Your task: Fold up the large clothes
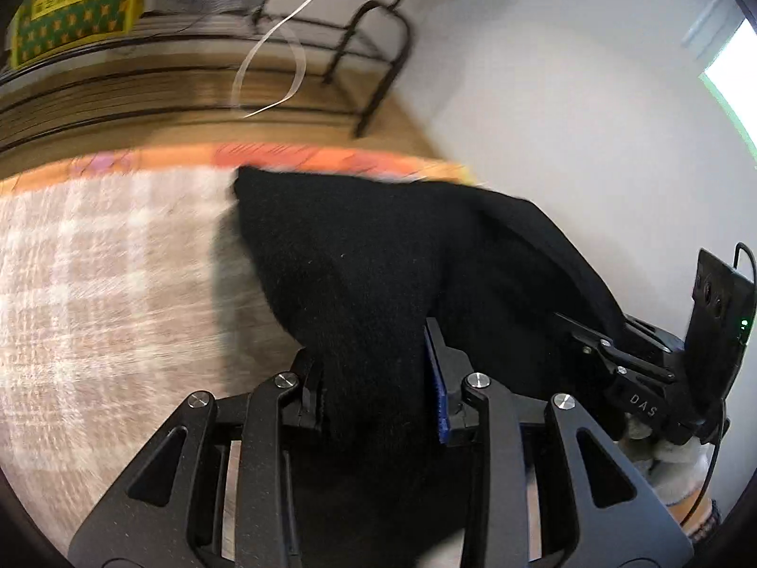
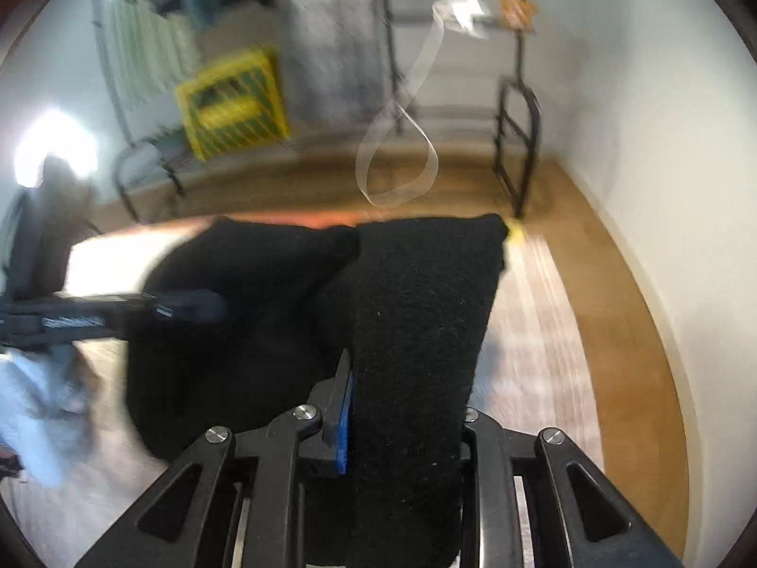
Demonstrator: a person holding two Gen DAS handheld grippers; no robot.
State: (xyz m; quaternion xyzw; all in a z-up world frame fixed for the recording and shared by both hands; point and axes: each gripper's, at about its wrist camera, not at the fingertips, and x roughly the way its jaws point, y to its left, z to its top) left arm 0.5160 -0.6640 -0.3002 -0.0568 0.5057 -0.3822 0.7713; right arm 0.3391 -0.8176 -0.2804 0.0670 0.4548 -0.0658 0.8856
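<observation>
Garment (image 1: 359,255) clamped by left gripper (image 1: 378,378) and right gripper (image 2: 402,407); metal rack (image 2: 518,142) beyond.

The black knitted garment (image 1: 359,265) fills the middle of both views, clamped in the left hand-held gripper (image 1: 378,378) and the right hand-held gripper (image 2: 407,407), and blocks the way straight ahead. Left of it, the beige checked cloth surface (image 1: 104,274) lies bare up to its orange border (image 1: 284,156). The right hand-held gripper's black body crowds the left one's right side. A clear plastic strip (image 2: 402,142) hangs looped above the garment's far edge. Beyond stand a black metal rack (image 2: 515,142) and the white wall (image 2: 662,142), with open wooden floor (image 2: 615,307) along the wall.
</observation>
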